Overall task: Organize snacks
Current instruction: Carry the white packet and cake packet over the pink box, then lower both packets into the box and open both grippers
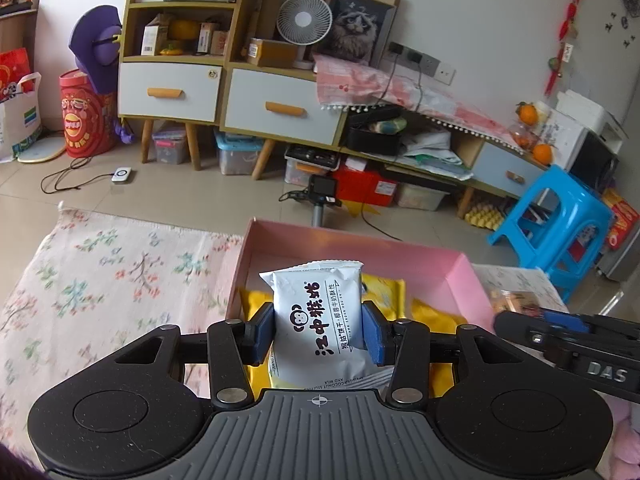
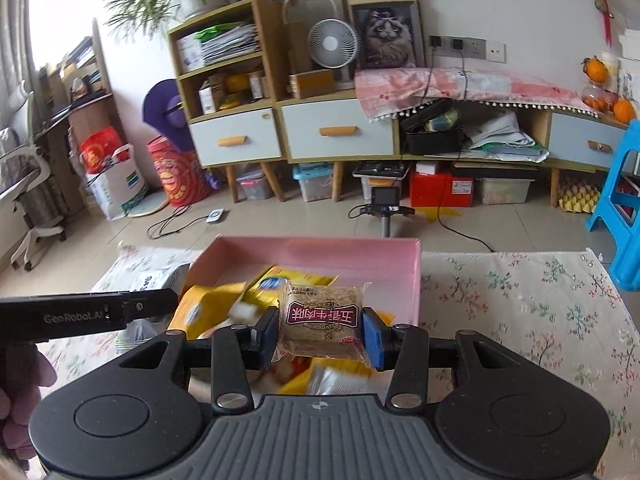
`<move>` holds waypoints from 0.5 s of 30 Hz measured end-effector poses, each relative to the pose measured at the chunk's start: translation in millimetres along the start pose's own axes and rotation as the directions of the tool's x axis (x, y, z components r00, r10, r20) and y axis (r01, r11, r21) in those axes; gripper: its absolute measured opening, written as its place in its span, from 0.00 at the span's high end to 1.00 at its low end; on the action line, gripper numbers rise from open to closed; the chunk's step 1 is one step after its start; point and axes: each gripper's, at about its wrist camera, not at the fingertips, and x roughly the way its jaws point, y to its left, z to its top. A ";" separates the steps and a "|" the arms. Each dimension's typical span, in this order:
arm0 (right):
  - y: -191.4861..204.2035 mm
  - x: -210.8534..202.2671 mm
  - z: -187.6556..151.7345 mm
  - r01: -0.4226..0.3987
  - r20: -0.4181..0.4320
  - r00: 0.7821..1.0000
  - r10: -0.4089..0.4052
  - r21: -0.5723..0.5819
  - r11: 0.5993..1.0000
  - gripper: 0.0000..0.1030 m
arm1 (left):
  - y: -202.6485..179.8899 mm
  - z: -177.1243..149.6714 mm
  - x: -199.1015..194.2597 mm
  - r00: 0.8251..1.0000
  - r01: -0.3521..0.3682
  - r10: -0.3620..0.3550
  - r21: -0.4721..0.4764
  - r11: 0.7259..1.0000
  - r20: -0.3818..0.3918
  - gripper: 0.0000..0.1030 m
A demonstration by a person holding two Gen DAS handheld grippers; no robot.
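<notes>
Left gripper: my left gripper (image 1: 319, 330) pinches a white biscuit packet (image 1: 320, 320) between its blue pads (image 1: 374, 334), which press on both side edges; the packet stands upright with black lettering facing me.
Right gripper: my right gripper (image 2: 320, 330) pinches a clear brown snack packet (image 2: 322, 320) with a purple label; both pads (image 2: 372, 334) are tight against its sides.
Pink box: from the left gripper, the open pink box (image 1: 360, 250) lies straight ahead and under the held packet; from the right gripper, the same box (image 2: 320, 246) lies ahead, its far wall beyond the brown packet.
Yellow packets: yellow packets (image 1: 424, 314) lie in the box below and behind my left fingers; in the right view more of them (image 2: 208, 304) are heaped left of and below my right fingers, somewhat blurred.
Other arm: from the left view, the right gripper's arm (image 1: 568, 340) reaches in at the right, the brown packet just beyond its tip; from the right view, the left arm (image 2: 88, 314) comes in from the left, the white packet near its tip.
Surface: a floral cloth (image 1: 100, 280) spreads to the left of my left gripper and to the right of my right gripper.
Beyond: a camera on a stand (image 2: 386, 200) stands on the tiled floor past the box.
</notes>
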 end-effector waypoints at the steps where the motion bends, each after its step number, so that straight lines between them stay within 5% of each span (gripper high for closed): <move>1: -3.1 4.6 2.7 0.002 0.001 1.000 -0.002 0.003 1.000 0.69 | 0.0 2.6 6.6 1.000 -0.006 0.006 -0.003 1.000 0.000 0.59; 15: -28.2 56.6 13.0 0.005 0.009 1.000 -0.005 0.014 1.000 0.69 | -4.8 18.7 68.5 0.998 -0.065 0.065 0.041 0.997 -0.015 0.59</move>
